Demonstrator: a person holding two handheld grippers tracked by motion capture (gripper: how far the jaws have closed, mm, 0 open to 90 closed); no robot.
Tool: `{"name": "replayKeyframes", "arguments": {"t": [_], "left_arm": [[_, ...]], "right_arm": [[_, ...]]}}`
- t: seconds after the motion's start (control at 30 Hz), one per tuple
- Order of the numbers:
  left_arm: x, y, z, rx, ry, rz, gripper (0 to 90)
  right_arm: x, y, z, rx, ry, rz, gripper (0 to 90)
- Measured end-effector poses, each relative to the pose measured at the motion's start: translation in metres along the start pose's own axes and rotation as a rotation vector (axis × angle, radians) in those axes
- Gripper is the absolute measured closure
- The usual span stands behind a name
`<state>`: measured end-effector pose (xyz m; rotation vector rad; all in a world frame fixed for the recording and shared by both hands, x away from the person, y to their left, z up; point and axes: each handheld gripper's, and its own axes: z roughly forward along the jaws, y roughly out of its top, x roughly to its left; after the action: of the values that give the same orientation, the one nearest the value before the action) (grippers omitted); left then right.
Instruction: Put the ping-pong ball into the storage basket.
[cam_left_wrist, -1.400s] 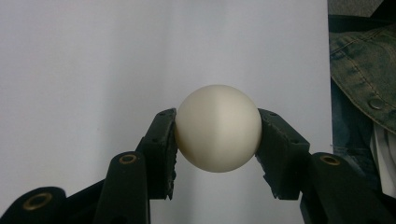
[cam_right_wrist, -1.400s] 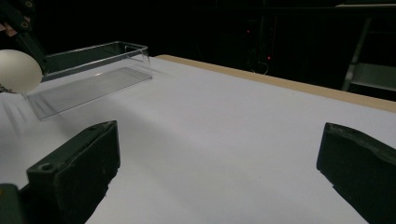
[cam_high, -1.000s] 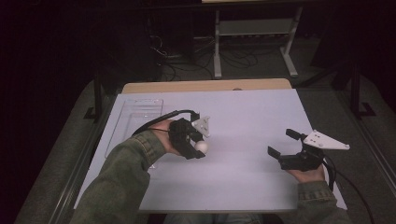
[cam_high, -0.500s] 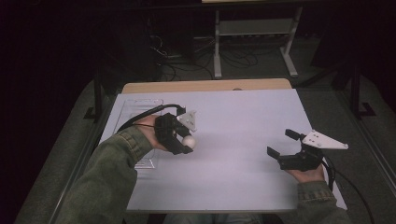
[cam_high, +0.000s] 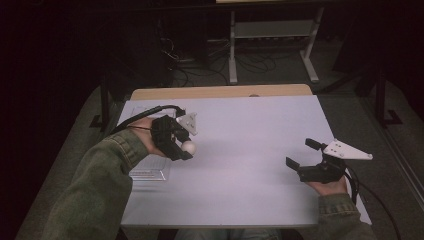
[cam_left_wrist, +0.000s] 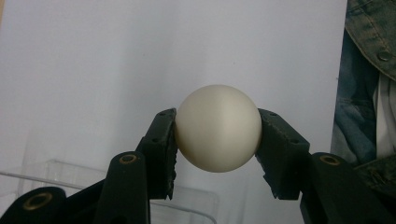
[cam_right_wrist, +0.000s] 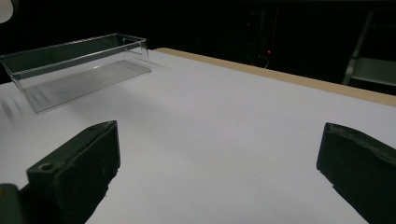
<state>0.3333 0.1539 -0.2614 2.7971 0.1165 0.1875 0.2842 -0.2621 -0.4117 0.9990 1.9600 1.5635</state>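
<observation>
From the high view I see my left gripper (cam_high: 186, 148) pinching a white ball (cam_high: 189, 147) over the left part of the table (cam_high: 250, 150), next to a clear plastic tray (cam_high: 150, 170). The left gripper view settles the grip: the ball (cam_left_wrist: 218, 128) sits squarely between the two black jaws, each pad pressed against one side of it, and the gripper (cam_left_wrist: 218, 140) holds it clear of the white tabletop. The tray (cam_left_wrist: 93, 177) shows at the bottom of that view, below and behind the jaws, but its walls are see-through and cut off by the frame, so I cannot tell how near the ball is to its rim. In the high view my own forearm and hand cover most of the tray; only a pale near corner and a faint far edge are readable.

My right gripper (cam_high: 305, 160) rests low at the right side of the table, jaws spread wide with nothing between them. In the right gripper view the gripper (cam_right_wrist: 217, 158) looks across bare white tabletop to the tray (cam_right_wrist: 79, 65), whose inside looks empty as far as I can see through the glare. A pale blur at the top left corner of that view is too cut off to identify. Everything beyond the table's far edge is dark.
</observation>
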Motion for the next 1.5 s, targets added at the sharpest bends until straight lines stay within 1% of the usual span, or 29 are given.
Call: {"name": "replayKeyframes", "arguments": {"t": [0.1,0.2,0.27,0.37,0.47,0.6,0.8,0.9,0.97,1.03,1.07,1.1,1.13,1.27,1.37,1.43,1.5], "left_arm": [[0.001,-0.002,-0.003,0.02,0.001,0.0,51.0],[0.004,-0.004,-0.008,0.022,0.008,-0.004,51.0],[0.005,-0.005,-0.01,0.033,0.012,-0.011,51.0],[0.007,-0.006,-0.013,0.055,0.016,-0.005,51.0],[0.008,-0.006,-0.018,0.065,0.017,-0.004,51.0],[0.01,-0.008,-0.02,0.1,0.021,0.009,51.0],[0.013,-0.01,-0.026,0.132,0.013,0.02,51.0],[0.012,-0.012,-0.028,0.132,0.006,0.019,51.0],[0.012,-0.014,-0.028,0.128,-0.011,0.021,50.9],[0.011,-0.017,-0.027,0.146,-0.012,0.022,51.0],[0.011,-0.017,-0.027,0.146,-0.012,0.022,50.9],[0.011,-0.019,-0.027,0.163,-0.011,0.02,51.0],[0.011,-0.02,-0.028,0.166,-0.012,0.022,50.9],[0.012,-0.025,-0.031,0.174,-0.01,0.013,51.0],[0.013,-0.027,-0.032,0.166,-0.015,0.004,50.9],[0.014,-0.03,-0.034,0.181,-0.014,-0.001,50.9],[0.014,-0.032,-0.035,0.181,-0.012,-0.006,50.9]], "right_arm": [[0.0,0.0,0.0,0.001,0.0,0.0,0.0],[0.0,0.0,0.0,0.002,0.0,0.0,0.0],[0.0,0.0,0.0,0.003,0.0,0.002,0.0],[0.0,0.0,0.0,0.005,0.0,0.0,0.0],[0.0,0.0,0.0,0.006,0.001,-0.002,0.0],[0.0,0.0,0.0,0.007,0.0,-0.001,0.0],[0.0,0.0,0.001,0.012,0.0,-0.004,0.0],[0.0,-0.001,0.002,0.019,0.002,-0.01,0.0],[0.0,-0.001,0.002,0.02,0.001,-0.011,0.0],[0.0,-0.001,0.002,0.019,0.0,-0.01,0.0],[0.0,-0.001,0.002,0.02,0.0,-0.01,0.0],[0.0,-0.001,0.002,0.021,-0.001,-0.009,0.0],[0.0,-0.001,0.002,0.023,-0.002,-0.01,0.0],[0.001,-0.001,0.002,0.028,-0.001,-0.013,0.0],[0.001,-0.001,0.002,0.028,-0.002,-0.013,0.0],[0.001,-0.001,0.002,0.028,-0.003,-0.011,0.0],[0.001,-0.001,0.002,0.03,-0.004,-0.01,0.0]]}}
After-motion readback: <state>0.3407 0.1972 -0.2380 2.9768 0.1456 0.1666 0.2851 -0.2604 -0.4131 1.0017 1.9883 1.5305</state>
